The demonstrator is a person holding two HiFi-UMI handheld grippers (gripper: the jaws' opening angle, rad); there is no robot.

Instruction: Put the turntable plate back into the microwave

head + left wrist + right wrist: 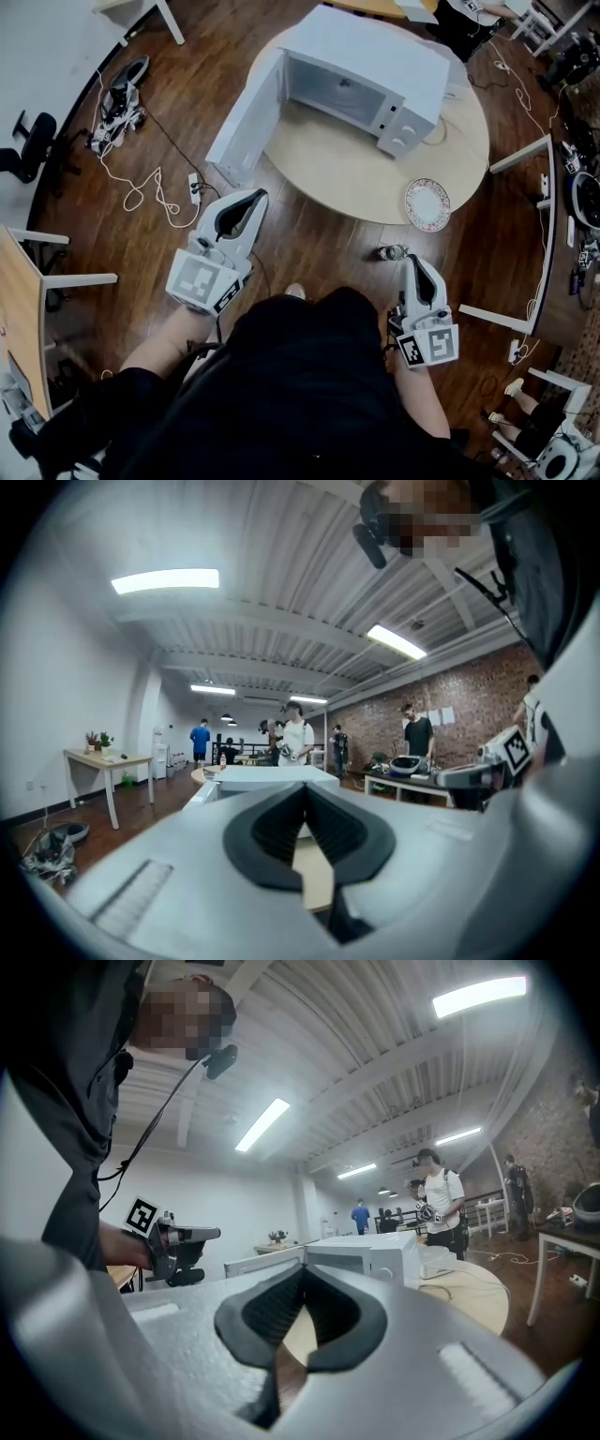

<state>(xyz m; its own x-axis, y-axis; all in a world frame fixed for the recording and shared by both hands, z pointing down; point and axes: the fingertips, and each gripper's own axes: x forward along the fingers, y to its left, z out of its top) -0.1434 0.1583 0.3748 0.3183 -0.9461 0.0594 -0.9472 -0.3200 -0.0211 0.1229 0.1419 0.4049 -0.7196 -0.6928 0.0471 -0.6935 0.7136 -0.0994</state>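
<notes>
One turntable plate (427, 203), one microwave (375, 70), two grippers, both empty.
Plate lies flat at right edge of round table (347, 178), apart from the microwave; door (246, 117) hangs open on its left, cavity too dim to read. Left gripper (257, 195) and right gripper (413, 262) sit off the table's near edge, jaws pressed together. Small object (392, 251) on floor (309, 234), unidentifiable.

The microwave (366, 70) stands on the far part of the round surface (328, 178) with its door (246, 117) swung open to the left, while the turntable plate (427, 204) lies at the surface's near right edge, before the microwave and apart from it.
</notes>
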